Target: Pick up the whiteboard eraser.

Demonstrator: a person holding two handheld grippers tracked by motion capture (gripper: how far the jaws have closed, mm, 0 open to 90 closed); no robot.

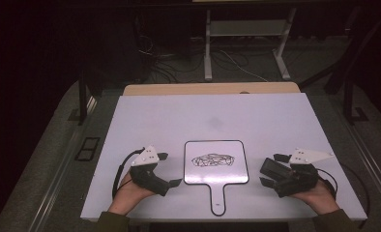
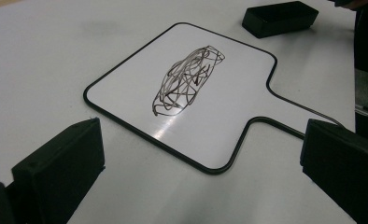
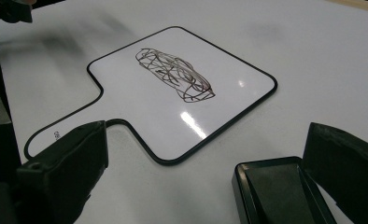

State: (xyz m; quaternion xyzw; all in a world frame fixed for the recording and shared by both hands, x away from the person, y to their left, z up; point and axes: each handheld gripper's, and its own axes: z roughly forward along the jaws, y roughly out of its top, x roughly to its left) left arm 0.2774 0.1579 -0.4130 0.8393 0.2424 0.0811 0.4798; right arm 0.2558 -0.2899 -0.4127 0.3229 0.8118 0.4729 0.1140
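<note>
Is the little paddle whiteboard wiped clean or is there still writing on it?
Still marked. The paddle whiteboard lies flat on the table, and a tangled black scribble sits across the middle of its face.

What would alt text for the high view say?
A small paddle-shaped whiteboard with a black scribble lies on a white table. A person's hands hold the left gripper and right gripper either side, fingers open; a black eraser lies by the right one.

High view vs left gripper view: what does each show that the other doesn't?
High view alone: both hands, left gripper and right gripper, the board's whole handle, the floor and desk legs beyond the table. Left gripper view alone: its own two black jaws up close, wide apart. Both: the paddle-shaped whiteboard with its scribble and the black eraser.
</note>
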